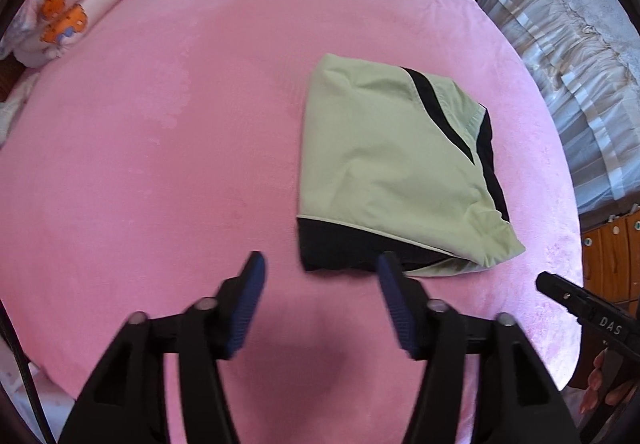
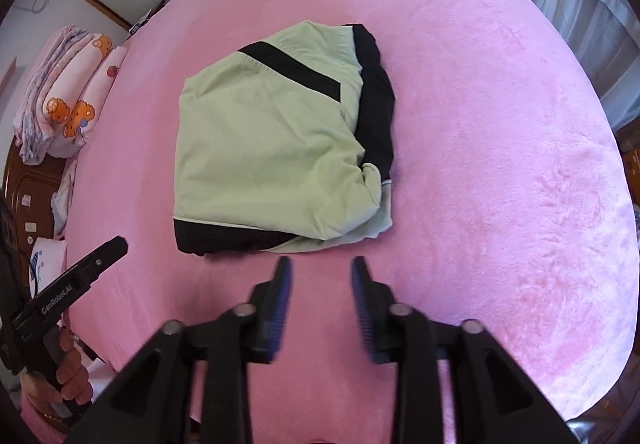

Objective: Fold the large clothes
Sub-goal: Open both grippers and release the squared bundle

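A light green garment with black panels (image 1: 388, 164) lies folded into a compact rectangle on the pink bed cover (image 1: 160, 144). In the right wrist view the same garment (image 2: 272, 140) sits in the middle of the cover (image 2: 500, 164). My left gripper (image 1: 320, 264) hovers open just short of the garment's near black hem, nothing between its fingers. My right gripper (image 2: 320, 268) is also open and empty, above the cover just before the garment's near edge. Each gripper's body shows at the edge of the other's view, held in a hand.
Folded pink bedding with orange cartoon prints (image 1: 76, 12) is stacked at the far left of the bed. A grey-white ruffled curtain or bedspread (image 1: 568, 56) lies off the right side. A wooden cabinet (image 1: 612, 256) stands beside the bed's right edge.
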Demonstrator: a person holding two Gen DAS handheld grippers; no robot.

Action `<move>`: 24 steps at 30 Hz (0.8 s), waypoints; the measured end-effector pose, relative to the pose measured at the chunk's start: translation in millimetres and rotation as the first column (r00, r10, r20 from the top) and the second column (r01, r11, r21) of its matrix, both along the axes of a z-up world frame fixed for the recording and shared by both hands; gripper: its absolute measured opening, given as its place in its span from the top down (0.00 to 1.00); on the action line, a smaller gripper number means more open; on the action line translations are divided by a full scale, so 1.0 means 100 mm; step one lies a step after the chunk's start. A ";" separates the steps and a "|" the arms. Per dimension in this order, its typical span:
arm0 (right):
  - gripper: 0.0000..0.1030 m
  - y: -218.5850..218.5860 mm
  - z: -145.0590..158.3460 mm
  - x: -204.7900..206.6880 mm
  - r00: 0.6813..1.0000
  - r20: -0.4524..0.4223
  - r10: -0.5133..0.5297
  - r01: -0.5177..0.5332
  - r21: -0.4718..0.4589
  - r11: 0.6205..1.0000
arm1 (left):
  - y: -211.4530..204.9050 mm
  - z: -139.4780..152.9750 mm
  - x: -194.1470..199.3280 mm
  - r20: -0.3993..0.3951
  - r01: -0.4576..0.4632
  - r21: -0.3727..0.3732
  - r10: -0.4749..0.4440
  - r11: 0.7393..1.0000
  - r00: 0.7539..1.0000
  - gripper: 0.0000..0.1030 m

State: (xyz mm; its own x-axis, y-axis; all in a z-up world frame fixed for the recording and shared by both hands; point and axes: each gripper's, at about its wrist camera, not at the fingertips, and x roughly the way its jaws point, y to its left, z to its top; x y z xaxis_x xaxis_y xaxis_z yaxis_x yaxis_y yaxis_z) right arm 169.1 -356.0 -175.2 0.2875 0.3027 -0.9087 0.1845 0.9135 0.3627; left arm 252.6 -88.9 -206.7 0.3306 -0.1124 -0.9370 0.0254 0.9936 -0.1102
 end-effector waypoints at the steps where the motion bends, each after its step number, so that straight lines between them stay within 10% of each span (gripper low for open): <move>1: 0.50 -0.02 0.04 -0.01 1.000 0.011 -0.001 0.001 -0.008 1.000 | 0.00 0.06 -0.02 0.009 0.003 0.020 -0.003 1.000 1.000 0.33; 5: 0.45 -0.05 0.18 -0.01 0.999 0.054 0.005 -0.004 -0.015 1.000 | 0.01 0.22 -0.03 0.026 0.005 0.060 -0.006 0.998 1.000 0.16; 24: 0.31 -0.32 0.02 0.36 0.999 0.015 -0.049 0.048 0.046 0.998 | -0.01 0.01 0.46 -0.059 0.024 0.096 -0.019 0.995 0.998 0.11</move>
